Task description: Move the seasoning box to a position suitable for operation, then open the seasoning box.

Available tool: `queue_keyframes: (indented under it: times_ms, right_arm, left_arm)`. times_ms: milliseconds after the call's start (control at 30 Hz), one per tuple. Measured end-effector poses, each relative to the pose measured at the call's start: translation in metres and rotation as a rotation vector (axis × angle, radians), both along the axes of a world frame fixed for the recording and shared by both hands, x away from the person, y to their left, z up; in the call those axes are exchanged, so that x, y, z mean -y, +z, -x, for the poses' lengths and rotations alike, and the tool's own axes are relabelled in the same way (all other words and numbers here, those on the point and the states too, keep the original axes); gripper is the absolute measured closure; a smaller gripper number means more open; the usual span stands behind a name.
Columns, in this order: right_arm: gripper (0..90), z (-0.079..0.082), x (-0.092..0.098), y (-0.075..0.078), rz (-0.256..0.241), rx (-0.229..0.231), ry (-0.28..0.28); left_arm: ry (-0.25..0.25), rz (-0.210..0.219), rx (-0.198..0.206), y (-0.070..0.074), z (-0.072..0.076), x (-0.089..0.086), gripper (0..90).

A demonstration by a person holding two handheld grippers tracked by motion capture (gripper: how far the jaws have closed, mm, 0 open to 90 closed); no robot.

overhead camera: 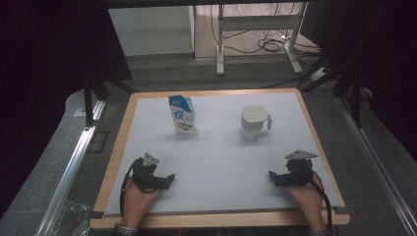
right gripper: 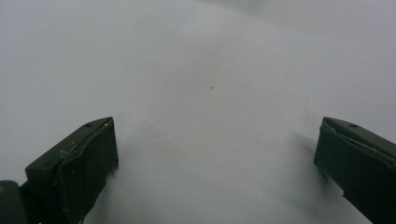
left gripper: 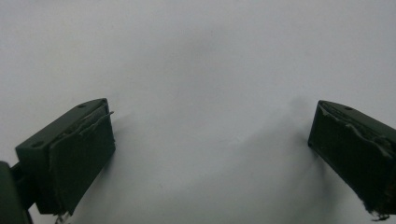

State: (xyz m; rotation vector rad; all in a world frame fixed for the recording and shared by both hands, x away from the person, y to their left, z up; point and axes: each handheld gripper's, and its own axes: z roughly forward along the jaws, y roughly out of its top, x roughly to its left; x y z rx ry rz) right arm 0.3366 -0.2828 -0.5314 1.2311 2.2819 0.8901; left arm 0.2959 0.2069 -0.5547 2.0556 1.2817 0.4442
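Dim room, evenly lit white table (overhead camera: 216, 157), soft shadows, grainy, slightly blurred close views

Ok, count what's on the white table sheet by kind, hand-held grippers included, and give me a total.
Cartons: 1, blue and white carton, standing at the far left.
Mugs: 1, white mug, at the far right.
Hand-held grippers: 2, left hand-held gripper, right hand-held gripper, both open.
Total: 4
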Motion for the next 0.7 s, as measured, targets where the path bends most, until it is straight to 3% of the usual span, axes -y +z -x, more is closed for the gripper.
queue_keyframes:
  times_ms: [233, 400, 700]
  right_arm:
    - [3.4, 0.000, -0.001, 0.003, 0.016, 0.003, 0.003]
    - [5.6, 0.002, -0.001, 0.008, -0.003, 0.034, 0.008]
    - [5.6, -0.006, -0.009, 0.016, -0.030, 0.023, 0.034]
  left_arm:
    - [0.000, 0.000, 0.000, 0.000, 0.000, 0.000, 0.1]
    - [0.000, 0.000, 0.001, 0.000, 0.000, 0.000, 0.1]
    - [0.000, 0.000, 0.001, 0.000, 0.000, 0.000, 0.2]
